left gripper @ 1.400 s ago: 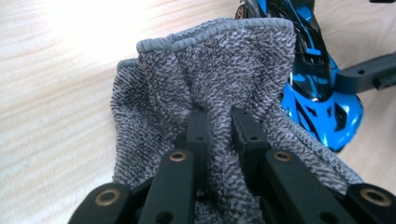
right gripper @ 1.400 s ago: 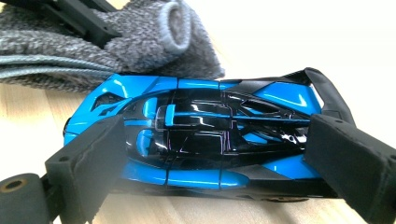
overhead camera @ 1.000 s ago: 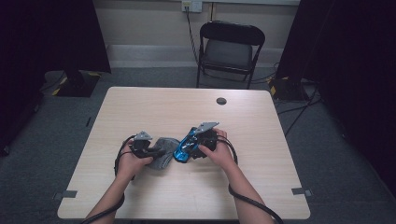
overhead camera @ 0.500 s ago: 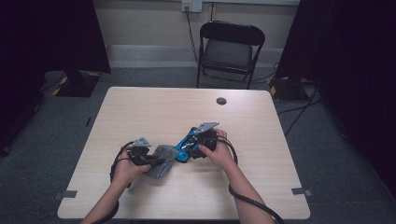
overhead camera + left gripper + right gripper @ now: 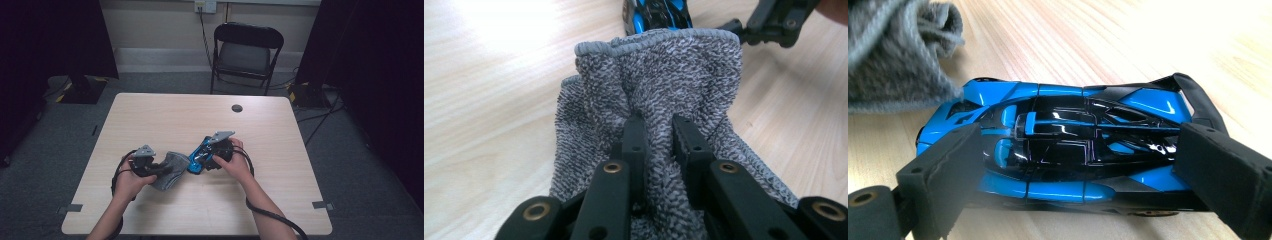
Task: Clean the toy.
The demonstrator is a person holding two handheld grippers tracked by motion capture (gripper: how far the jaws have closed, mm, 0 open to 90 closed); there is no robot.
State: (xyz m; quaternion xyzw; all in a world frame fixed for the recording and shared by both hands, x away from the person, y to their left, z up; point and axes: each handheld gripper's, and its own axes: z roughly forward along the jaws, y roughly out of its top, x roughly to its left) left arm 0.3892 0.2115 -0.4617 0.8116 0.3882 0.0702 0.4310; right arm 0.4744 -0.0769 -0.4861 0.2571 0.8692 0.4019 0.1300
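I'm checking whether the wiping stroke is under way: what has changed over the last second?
The left gripper, shut on the grey cloth, has drawn back a little toward the person and lifted slightly, taking the cloth with it. The right gripper stays clamped on the blue toy car, which has not moved on the table.

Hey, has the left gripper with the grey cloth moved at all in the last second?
Yes. The left gripper, shut on the grey cloth, has drifted toward the near table edge, away from the black disc.

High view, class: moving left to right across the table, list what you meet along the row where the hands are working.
Left gripper → grey knitted cloth → blue toy car → right gripper, with the person's right hand behind it.
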